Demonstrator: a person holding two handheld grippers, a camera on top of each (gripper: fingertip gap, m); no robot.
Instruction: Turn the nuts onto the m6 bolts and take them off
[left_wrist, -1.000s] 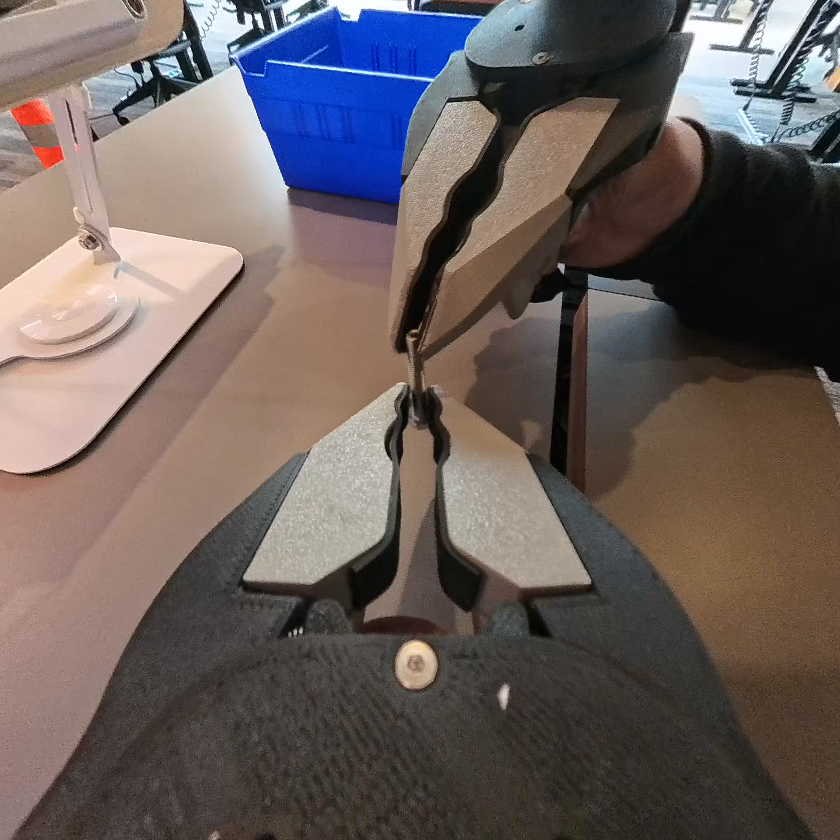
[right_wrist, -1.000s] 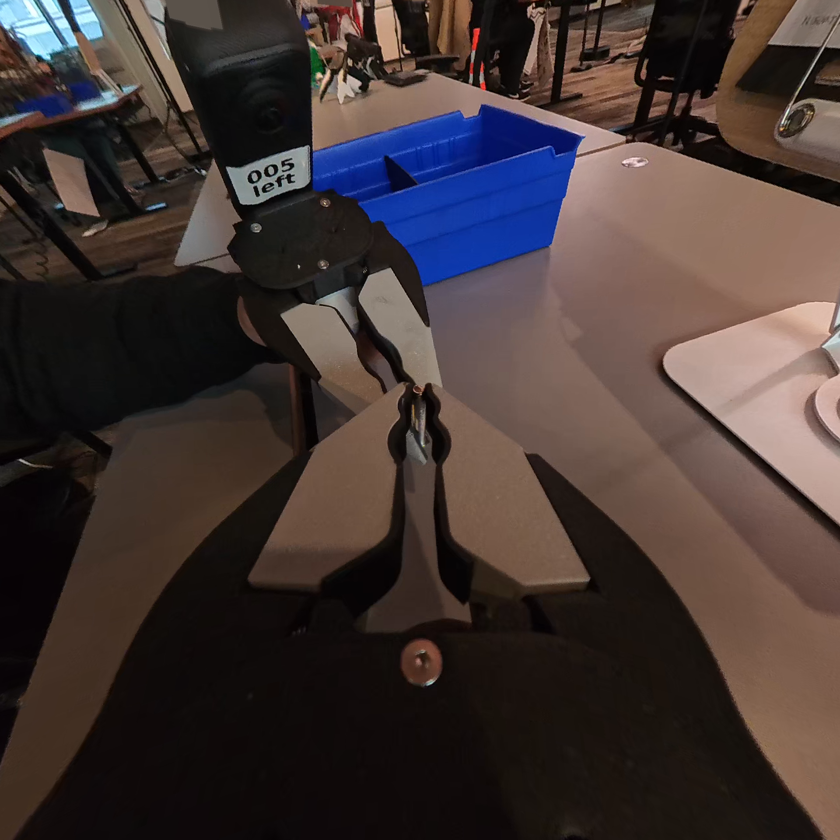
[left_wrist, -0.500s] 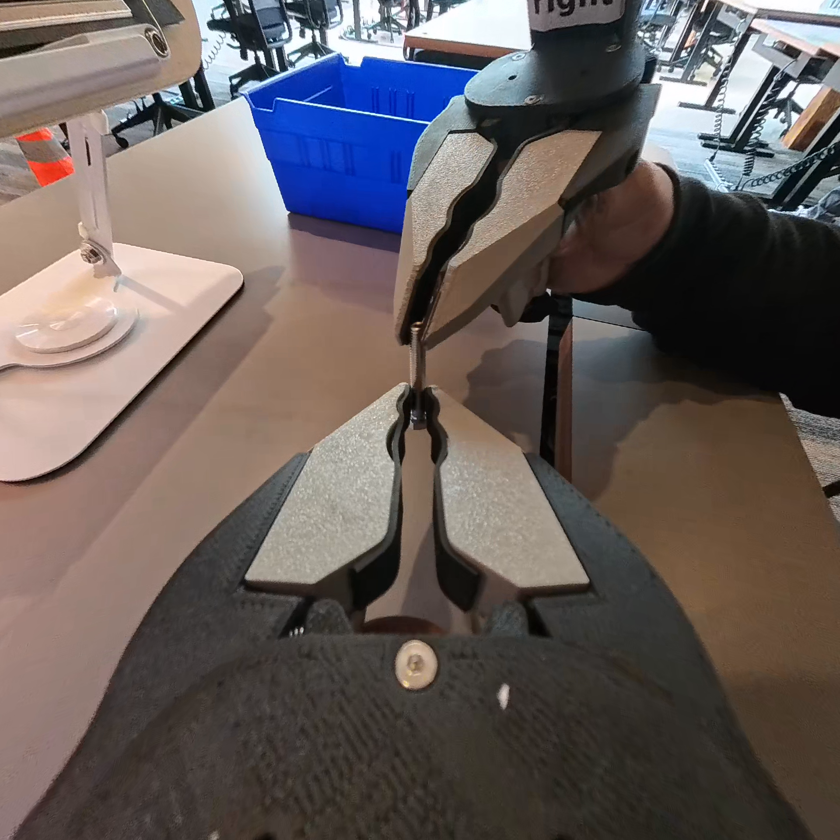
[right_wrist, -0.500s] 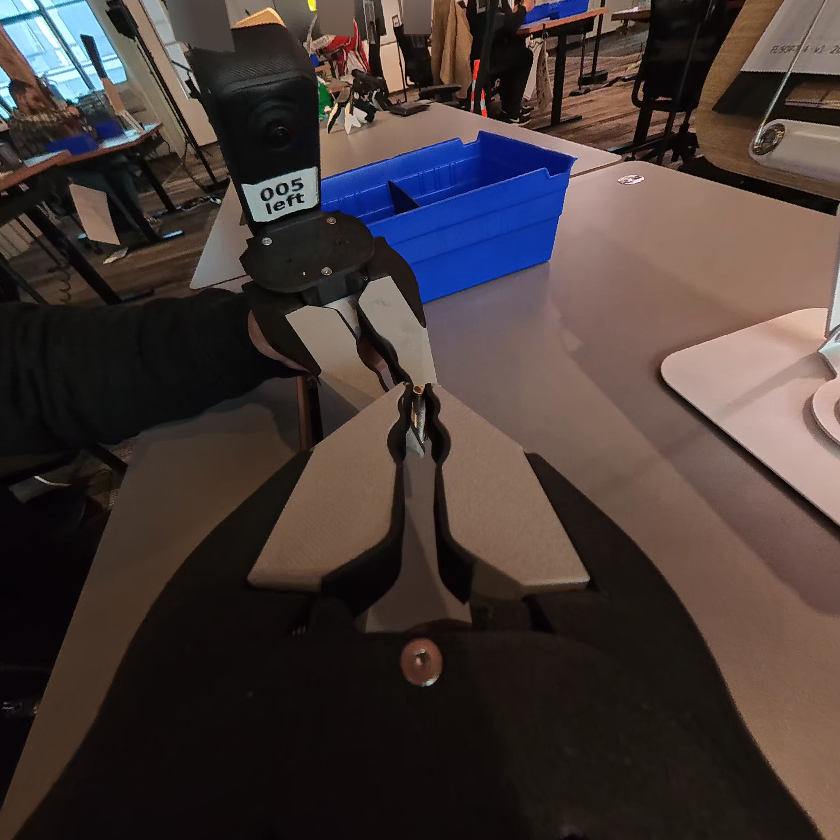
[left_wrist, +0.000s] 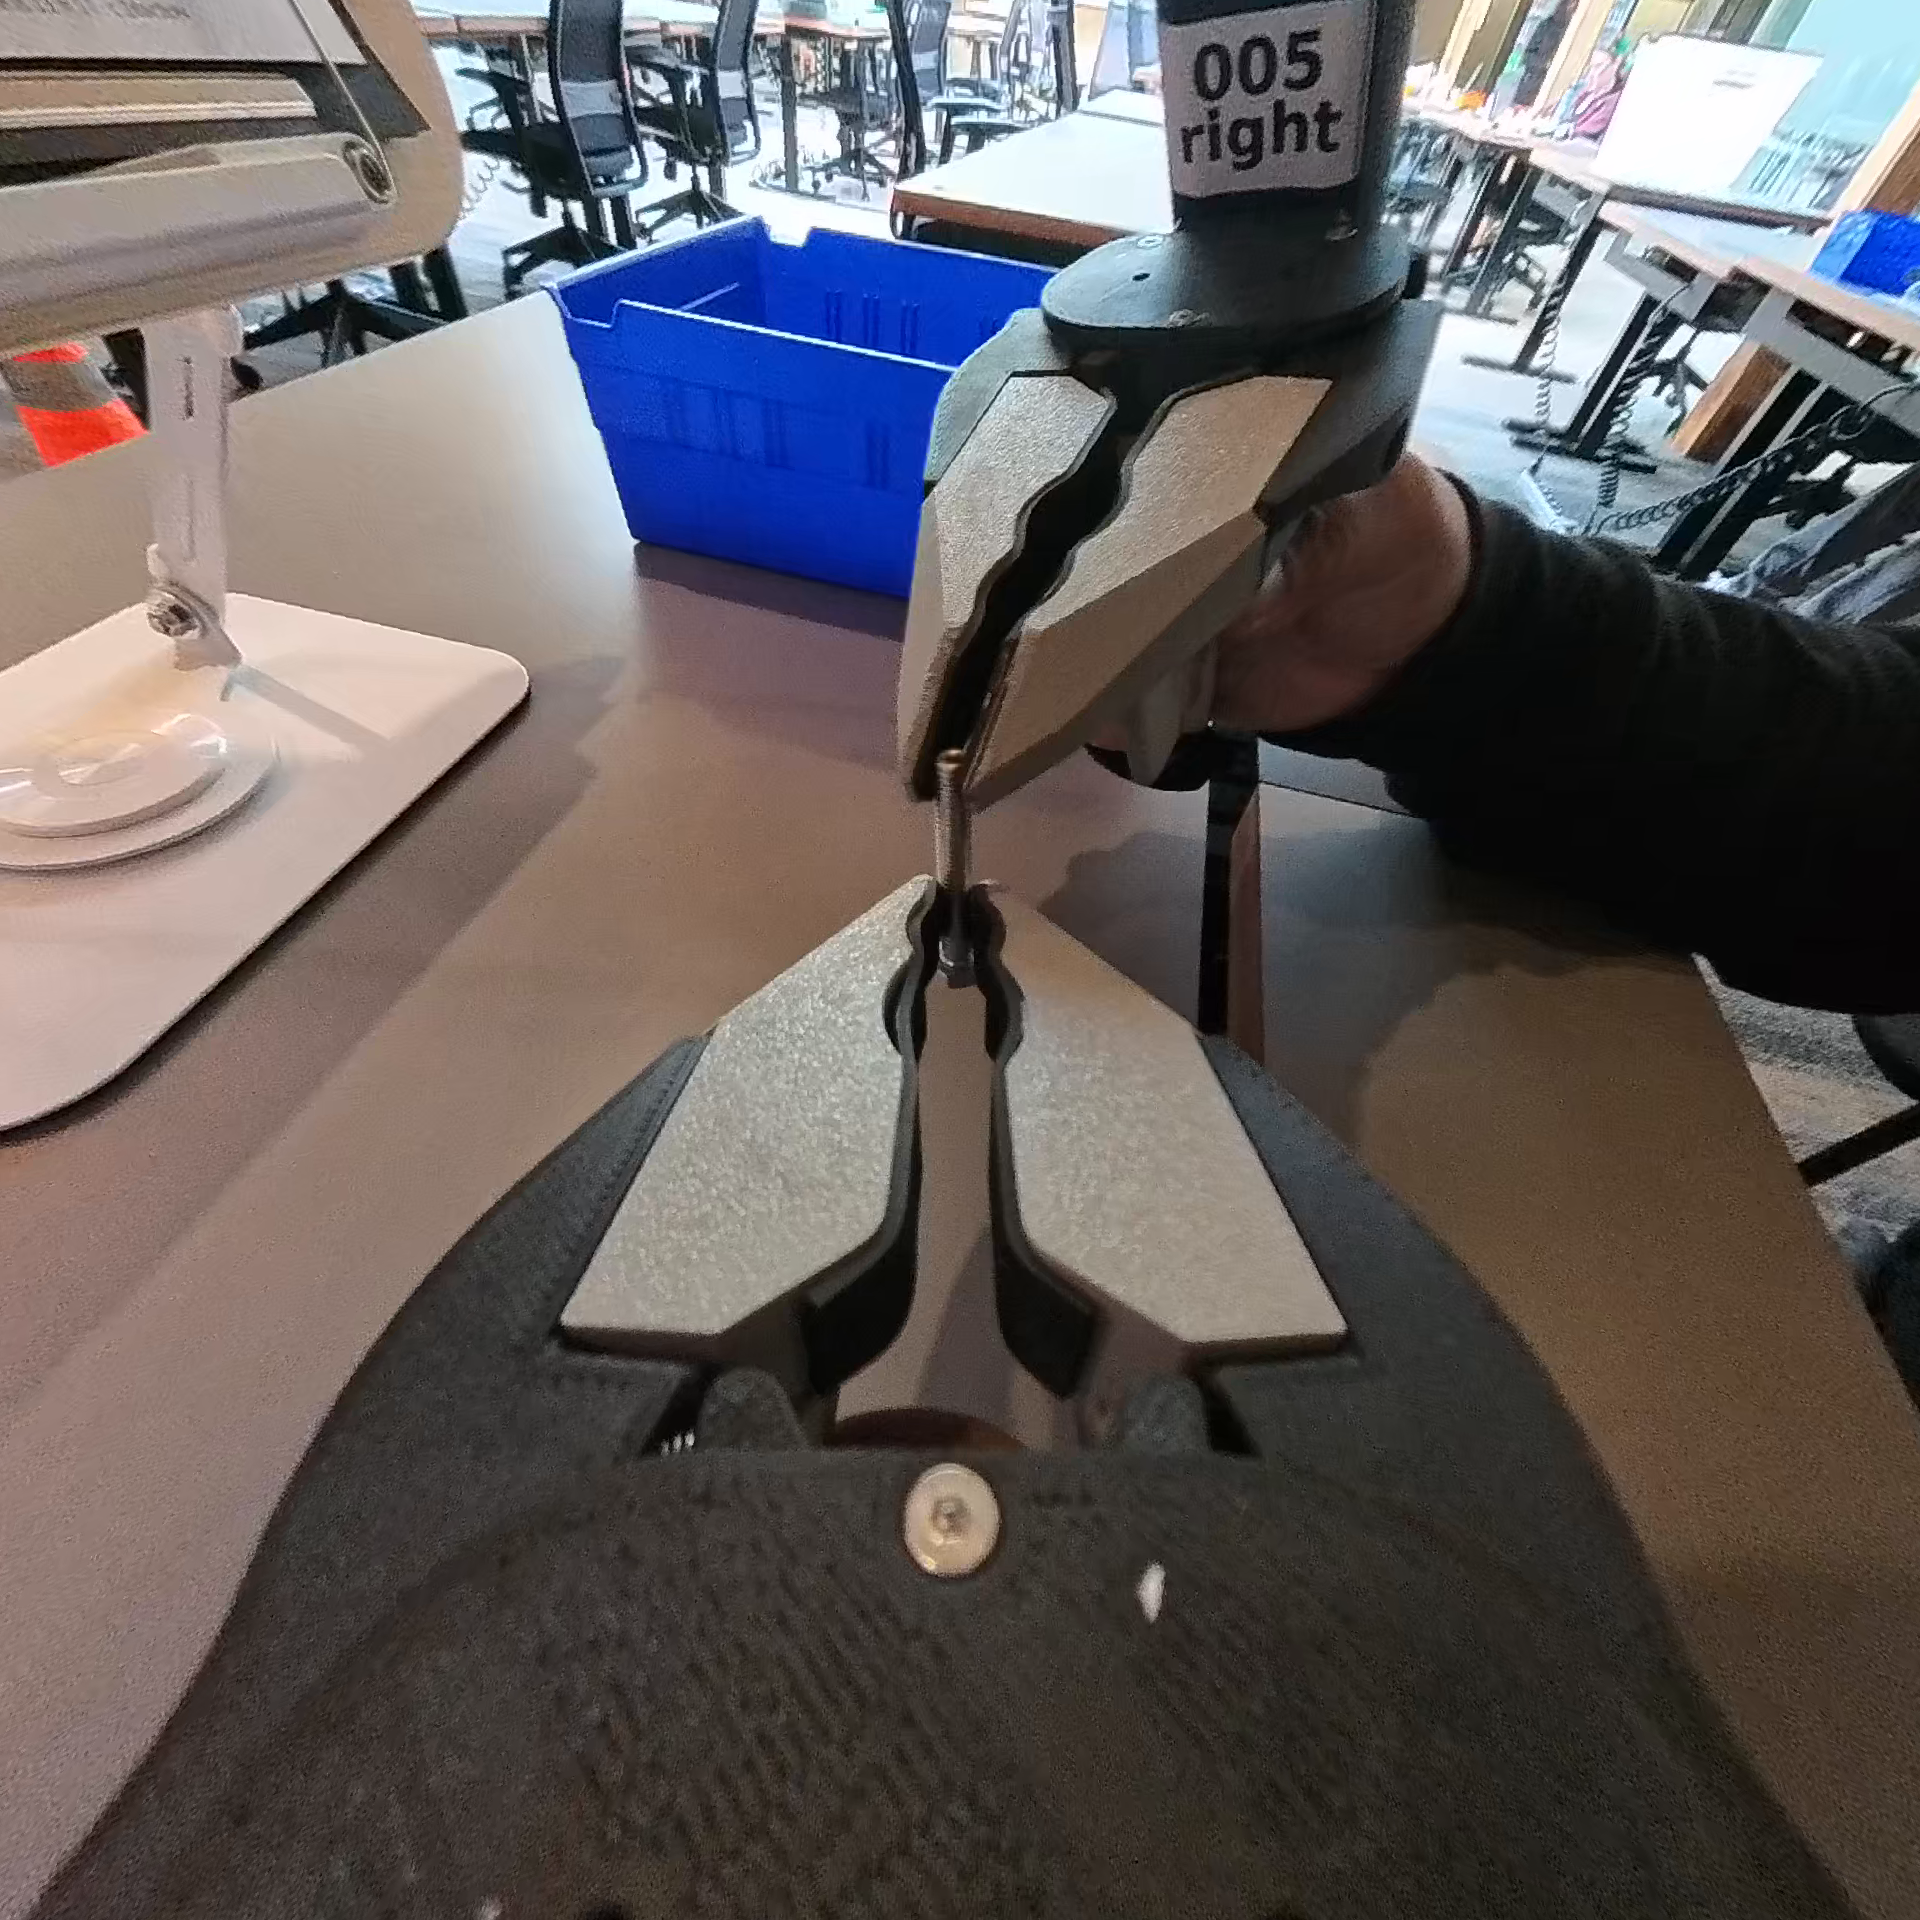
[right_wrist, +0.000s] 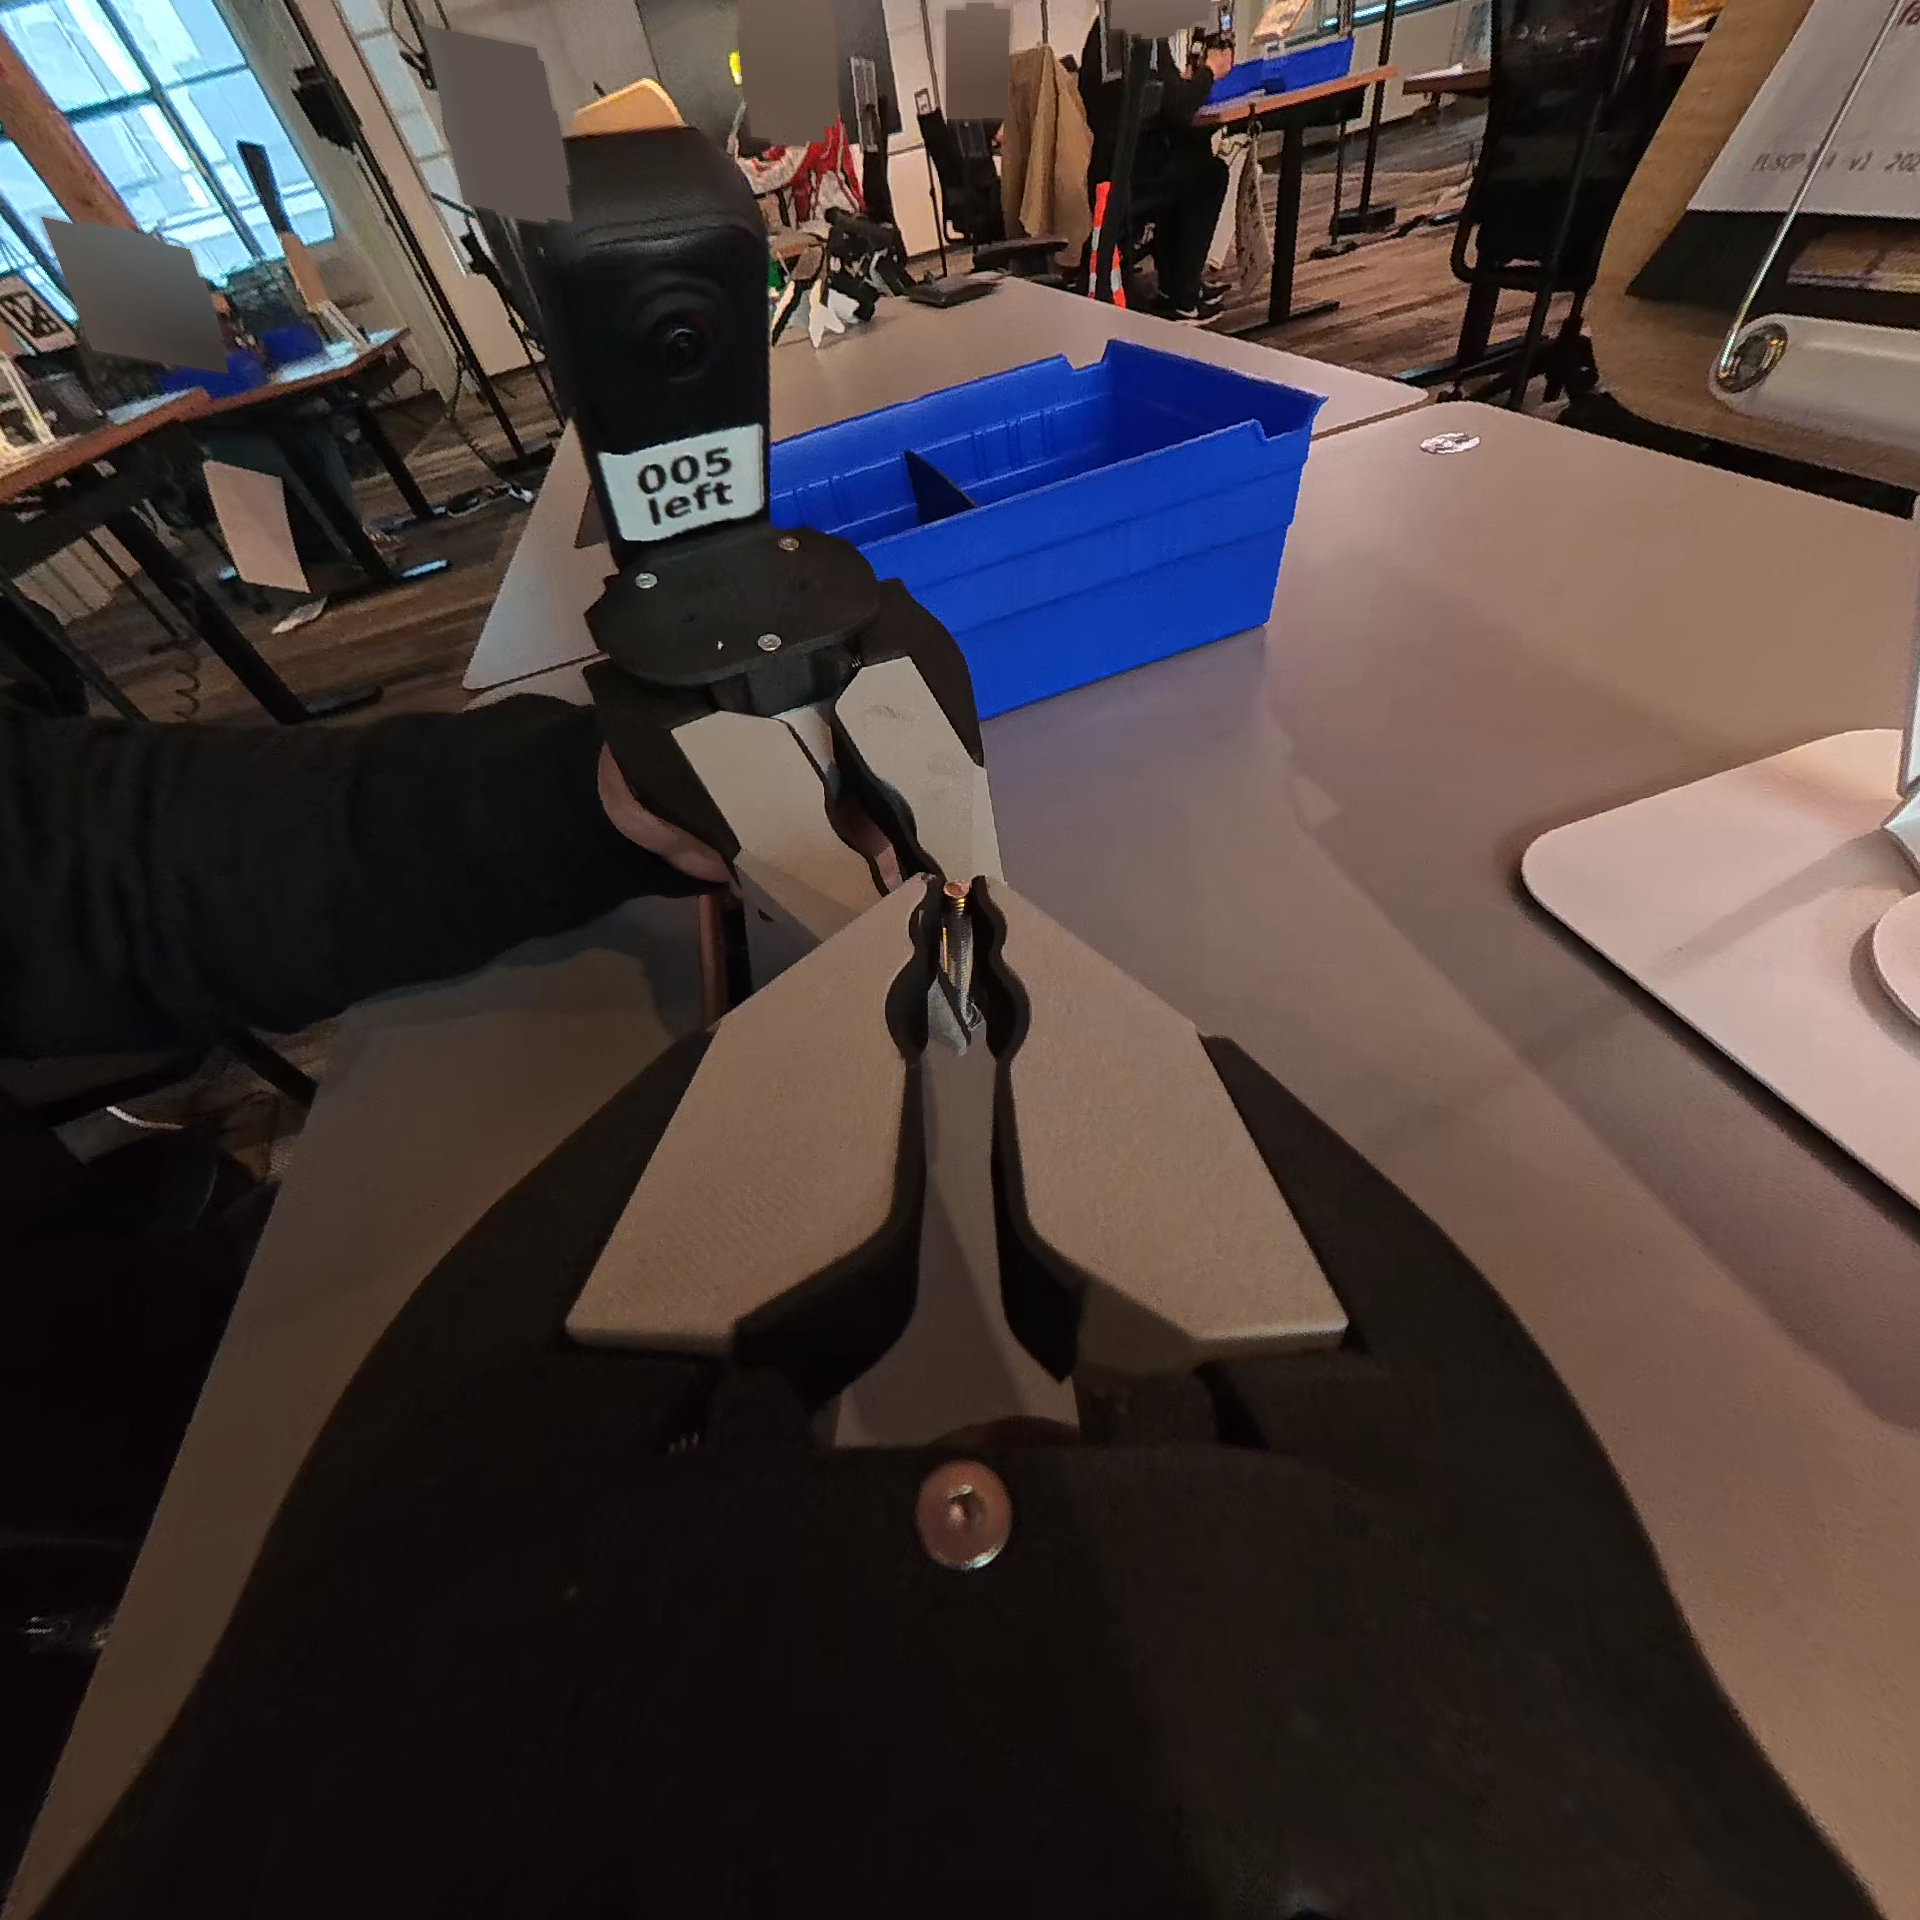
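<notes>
I'm pinching the nut w/ my left gripper, jaws closed on it, above the grey table. My right gripper is clamping the bolt from above, threaded end running into the nut.

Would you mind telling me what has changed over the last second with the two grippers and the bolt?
The right gripper has tilted more upright and drawn back along the bolt, so more bare shank shows between the tips. The left gripper stays clamped at the bolt's other end. The blue bin has not moved.
</notes>
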